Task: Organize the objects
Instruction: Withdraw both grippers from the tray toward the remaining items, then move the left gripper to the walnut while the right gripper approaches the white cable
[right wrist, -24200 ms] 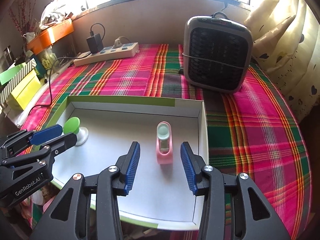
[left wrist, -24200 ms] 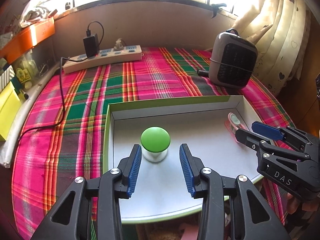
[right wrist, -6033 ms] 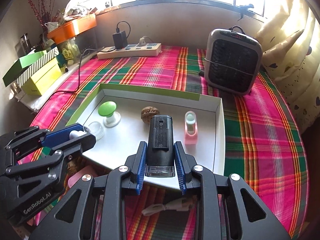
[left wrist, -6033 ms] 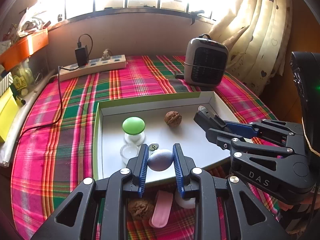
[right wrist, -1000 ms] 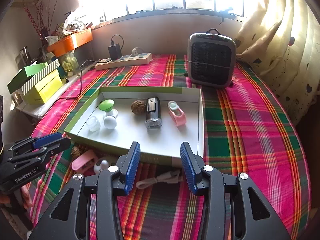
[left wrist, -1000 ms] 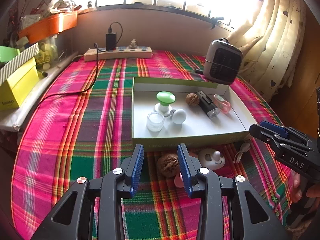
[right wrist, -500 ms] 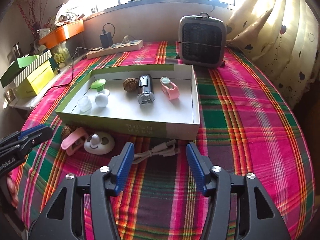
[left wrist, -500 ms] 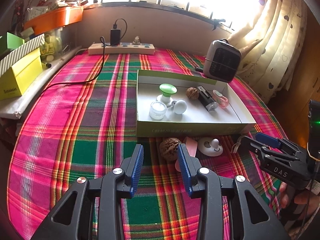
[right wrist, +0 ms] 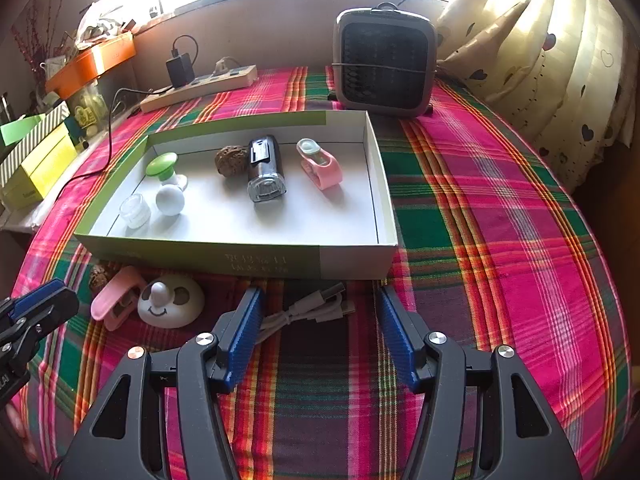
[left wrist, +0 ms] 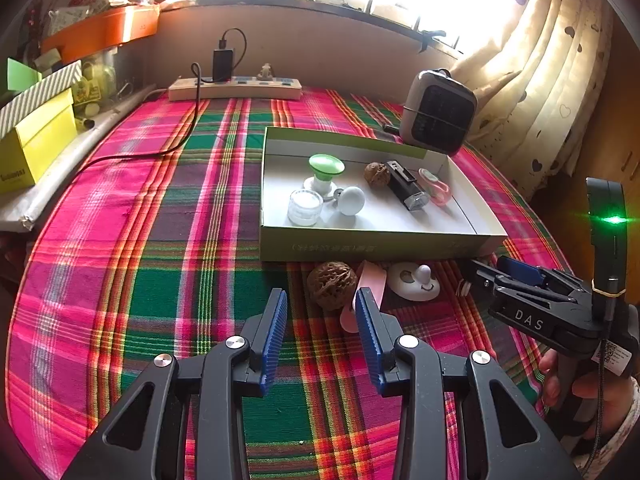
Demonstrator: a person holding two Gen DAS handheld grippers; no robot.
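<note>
A green-sided box point(left wrist: 376, 246) point(right wrist: 208, 258) on the plaid cloth holds a green-capped piece point(right wrist: 162, 165), a clear jar point(right wrist: 135, 211), a white ball point(right wrist: 170, 199), a walnut point(right wrist: 231, 161), a black device point(right wrist: 265, 169) and a pink clip point(right wrist: 322, 165). In front of the box lie a walnut point(left wrist: 332, 285), a pink clip point(right wrist: 118, 300), a white smiling-face piece point(right wrist: 171, 301) and a coiled white USB cable point(right wrist: 308, 310). My left gripper point(left wrist: 321, 322) is open and empty just short of the walnut. My right gripper point(right wrist: 320, 330) is open and empty around the cable's near side.
A grey heater point(right wrist: 385, 62) stands behind the box. A power strip point(left wrist: 235, 89) with a black charger and cord runs along the back wall. Yellow and green boxes point(left wrist: 36, 140) sit at the left edge. Curtains point(right wrist: 540, 60) hang at the right.
Both grippers have moved forward and lower toward the loose items in front of the box. The right gripper's fingers now flank the cable. Both stay open.
</note>
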